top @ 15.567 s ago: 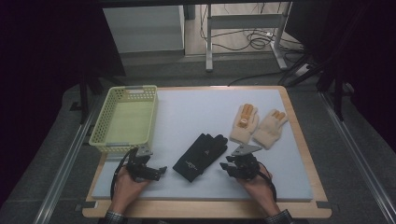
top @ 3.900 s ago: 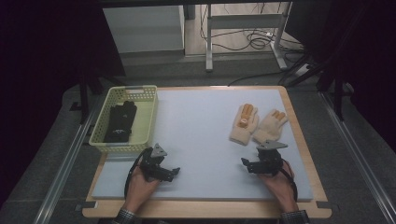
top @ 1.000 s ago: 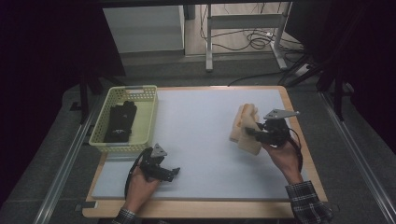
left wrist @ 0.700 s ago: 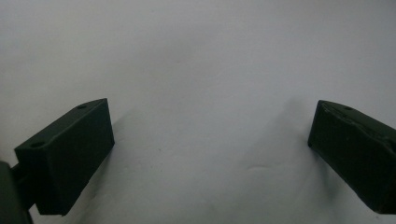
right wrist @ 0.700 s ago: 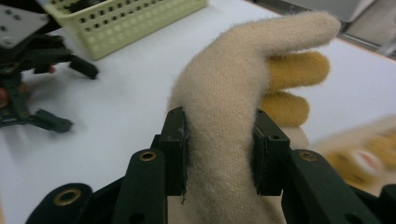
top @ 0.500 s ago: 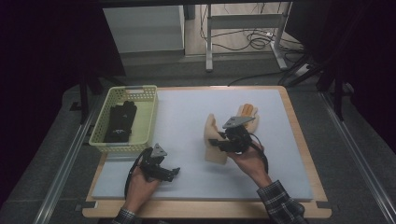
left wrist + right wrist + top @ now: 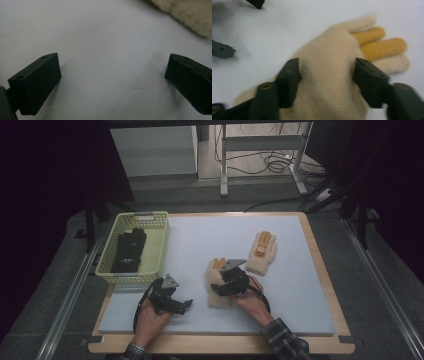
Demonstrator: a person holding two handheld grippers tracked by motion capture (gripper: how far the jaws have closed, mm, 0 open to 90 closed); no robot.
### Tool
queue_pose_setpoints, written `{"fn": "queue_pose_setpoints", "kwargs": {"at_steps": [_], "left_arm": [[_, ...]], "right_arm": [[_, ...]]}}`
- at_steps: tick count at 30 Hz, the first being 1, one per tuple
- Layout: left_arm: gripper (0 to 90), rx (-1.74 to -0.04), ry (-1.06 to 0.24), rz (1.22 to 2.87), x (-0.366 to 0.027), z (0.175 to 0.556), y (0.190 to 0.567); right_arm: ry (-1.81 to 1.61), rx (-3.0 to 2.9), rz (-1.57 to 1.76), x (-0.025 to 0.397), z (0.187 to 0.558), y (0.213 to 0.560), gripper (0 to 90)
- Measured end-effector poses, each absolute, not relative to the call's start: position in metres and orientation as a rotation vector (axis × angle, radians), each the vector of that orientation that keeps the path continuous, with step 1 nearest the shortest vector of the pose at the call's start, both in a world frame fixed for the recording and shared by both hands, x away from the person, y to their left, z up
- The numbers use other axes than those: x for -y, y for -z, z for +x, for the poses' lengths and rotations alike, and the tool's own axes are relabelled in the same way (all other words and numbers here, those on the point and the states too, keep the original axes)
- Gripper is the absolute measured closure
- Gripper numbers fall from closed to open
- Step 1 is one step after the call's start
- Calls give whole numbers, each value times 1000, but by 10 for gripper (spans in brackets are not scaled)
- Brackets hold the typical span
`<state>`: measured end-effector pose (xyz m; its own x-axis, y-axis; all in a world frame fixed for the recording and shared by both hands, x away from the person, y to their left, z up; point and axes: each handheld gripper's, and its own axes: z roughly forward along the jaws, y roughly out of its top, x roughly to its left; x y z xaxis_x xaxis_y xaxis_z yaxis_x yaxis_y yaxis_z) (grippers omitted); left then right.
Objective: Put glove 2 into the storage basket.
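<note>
High view: right tongs (image 7: 223, 287) grasp cream knitted glove with orange fingers (image 7: 218, 285); left tongs (image 7: 181, 304) just leftward.
Left gripper view: released, glove (image 7: 185, 12) beyond.
Right gripper view: jaws pinch loose knit (image 7: 329, 82); may slip.

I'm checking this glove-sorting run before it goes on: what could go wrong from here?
The right gripper pinches the cream glove only by bunched fabric mid-palm, so it may slip or drag on the way to the yellow basket. The left gripper sits open near that path and could snag it. The second cream glove lies close by.
</note>
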<state>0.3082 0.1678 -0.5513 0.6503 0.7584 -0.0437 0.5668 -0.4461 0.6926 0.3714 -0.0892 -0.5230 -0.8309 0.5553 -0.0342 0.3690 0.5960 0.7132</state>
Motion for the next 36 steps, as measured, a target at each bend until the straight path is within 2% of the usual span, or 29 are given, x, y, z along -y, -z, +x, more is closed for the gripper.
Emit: {"fn": "queue_pose_setpoints", "kwargs": {"at_steps": [2,9,21,36], "left_arm": [[3,-1024,-358,2176,-168,308,551],[3,-1024,-358,2177,-168,308,551],[3,-1024,-358,2177,-168,308,551],[3,-1026,-356,2175,-168,308,551]], "right_arm": [[-1093,-2558,774,91,372,520,275],[-1118,-2526,781,108,371,504,276],[-1092,-2494,838,142,371,498,493],[-1033,-2368,1014,197,404,489,547]]}}
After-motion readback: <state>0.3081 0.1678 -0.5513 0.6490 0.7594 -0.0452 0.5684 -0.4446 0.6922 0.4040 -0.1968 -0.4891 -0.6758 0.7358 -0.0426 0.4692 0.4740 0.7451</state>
